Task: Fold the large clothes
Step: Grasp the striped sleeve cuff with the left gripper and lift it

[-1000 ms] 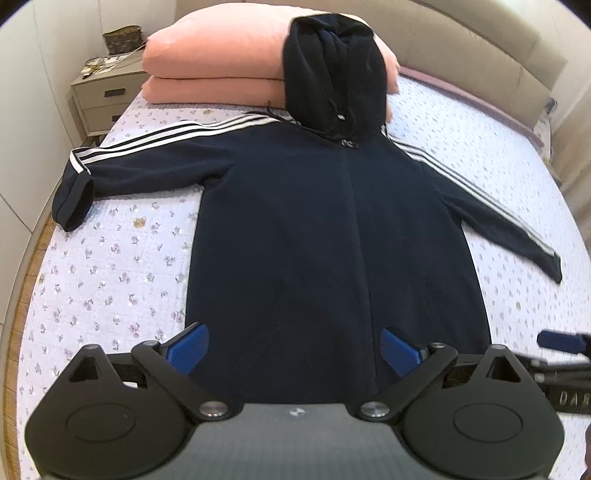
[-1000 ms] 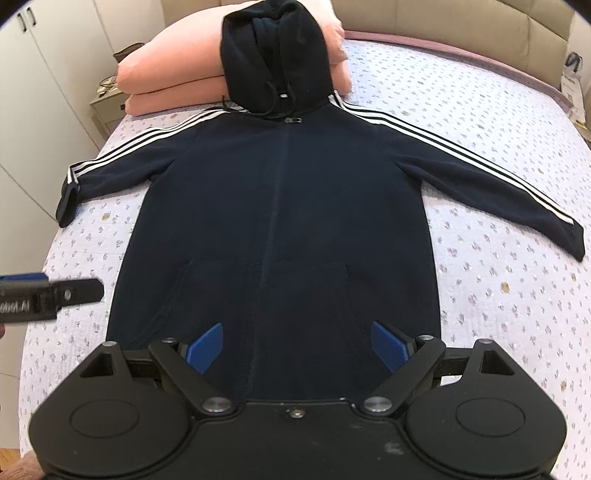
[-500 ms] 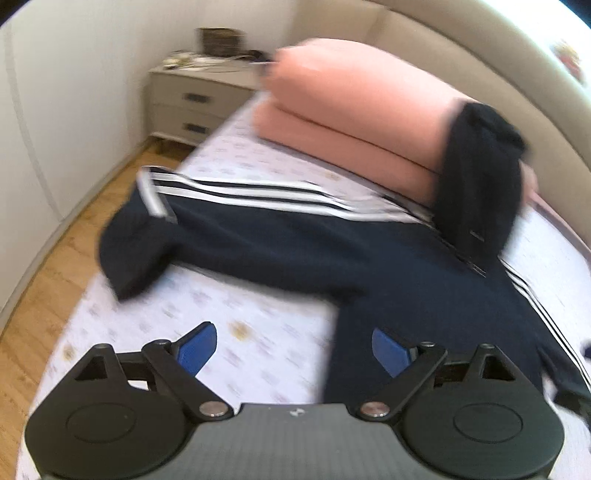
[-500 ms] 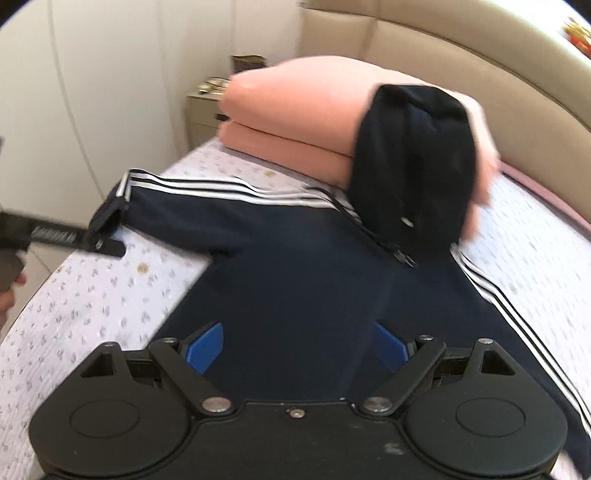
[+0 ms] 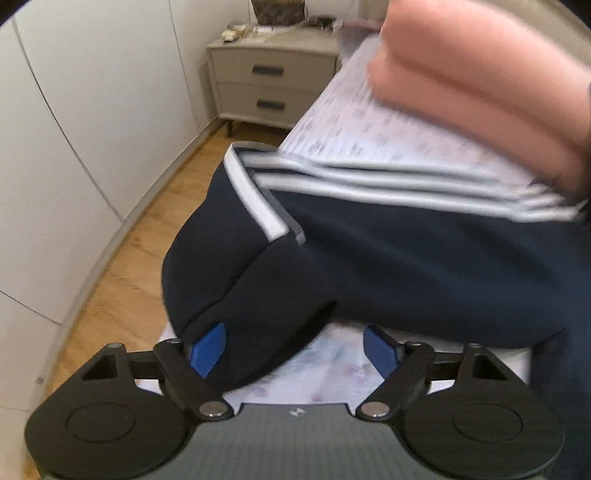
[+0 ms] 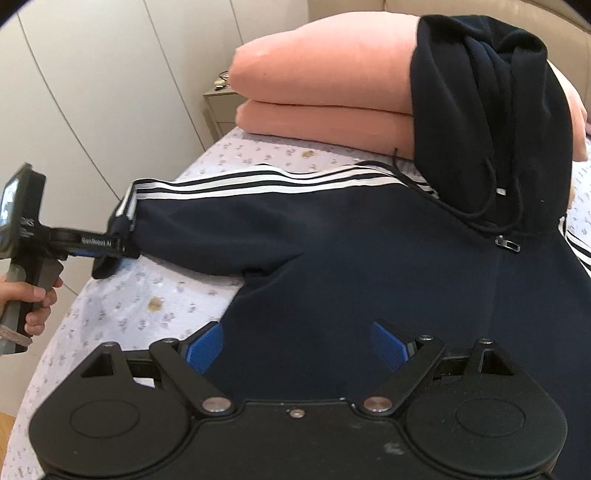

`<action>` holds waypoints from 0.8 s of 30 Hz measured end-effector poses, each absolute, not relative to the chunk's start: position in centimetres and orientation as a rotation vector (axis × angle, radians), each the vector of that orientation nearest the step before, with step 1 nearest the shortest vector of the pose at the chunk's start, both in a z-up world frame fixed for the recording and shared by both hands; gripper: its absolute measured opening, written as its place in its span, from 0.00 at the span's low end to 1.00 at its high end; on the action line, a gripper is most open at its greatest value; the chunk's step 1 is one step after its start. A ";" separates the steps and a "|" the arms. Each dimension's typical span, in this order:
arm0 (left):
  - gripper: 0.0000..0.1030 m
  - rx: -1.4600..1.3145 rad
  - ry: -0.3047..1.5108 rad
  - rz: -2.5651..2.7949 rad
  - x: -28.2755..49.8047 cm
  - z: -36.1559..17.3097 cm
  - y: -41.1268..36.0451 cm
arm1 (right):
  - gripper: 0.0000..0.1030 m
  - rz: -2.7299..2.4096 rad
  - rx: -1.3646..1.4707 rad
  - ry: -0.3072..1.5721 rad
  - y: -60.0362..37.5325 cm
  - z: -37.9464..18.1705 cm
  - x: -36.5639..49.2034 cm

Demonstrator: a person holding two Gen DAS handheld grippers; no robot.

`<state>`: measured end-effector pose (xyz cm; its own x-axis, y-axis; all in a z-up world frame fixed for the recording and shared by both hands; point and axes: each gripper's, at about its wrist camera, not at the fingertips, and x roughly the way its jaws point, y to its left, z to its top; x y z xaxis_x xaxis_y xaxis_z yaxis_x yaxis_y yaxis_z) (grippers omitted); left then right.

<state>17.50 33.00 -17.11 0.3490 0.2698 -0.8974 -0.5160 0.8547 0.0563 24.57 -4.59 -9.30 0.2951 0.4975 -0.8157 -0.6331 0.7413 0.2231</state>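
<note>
A dark navy hooded jacket [image 6: 369,258] lies spread front-up on a bed [image 6: 122,306], its hood [image 6: 491,122] propped against two stacked pink pillows [image 6: 325,99] at the head. One sleeve [image 6: 229,225], edged with white stripes, reaches out to the bed's side, and its cuff [image 5: 236,280] hangs a little over the edge.

Left gripper [image 5: 295,347]: held at the cuff, jaws spread and lately closing in; the cuff sits between the blue pads [image 5: 208,349], touching or covering the pad on the picture's left, well apart from the other, so it is not yet pinched. From the right wrist view the same tool [image 6: 96,245] shows side-on with a hand [image 6: 31,302] around its grip.

Right gripper [image 6: 295,347]: jaws spread wide over the jacket's body just below the armpit; whether the pads touch the cloth cannot be told.

Surface and room: the bedspread is pale lilac with a small flower print (a brownish spot [image 6: 156,303] lies near the sleeve). Beside the bed stand a grey two-drawer nightstand [image 5: 269,81] with small items on top, white cupboard doors [image 5: 74,129] and a wooden floor [image 5: 140,258]; a padded beige headboard [image 6: 480,11] rises behind the pillows
</note>
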 end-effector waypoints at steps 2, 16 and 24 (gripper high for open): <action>0.27 -0.223 1.093 0.524 17.4 -17.5 33.4 | 1.00 0.736 -0.169 1.023 -5.4 -9.6 25.1; 0.05 -0.301 0.685 0.098 20.2 5.4 25.2 | 1.00 0.567 -0.175 1.057 -14.8 -8.6 30.4; 0.05 -0.345 0.601 -0.237 25.4 9.6 11.4 | 1.00 0.565 0.060 1.055 -21.3 -7.8 32.1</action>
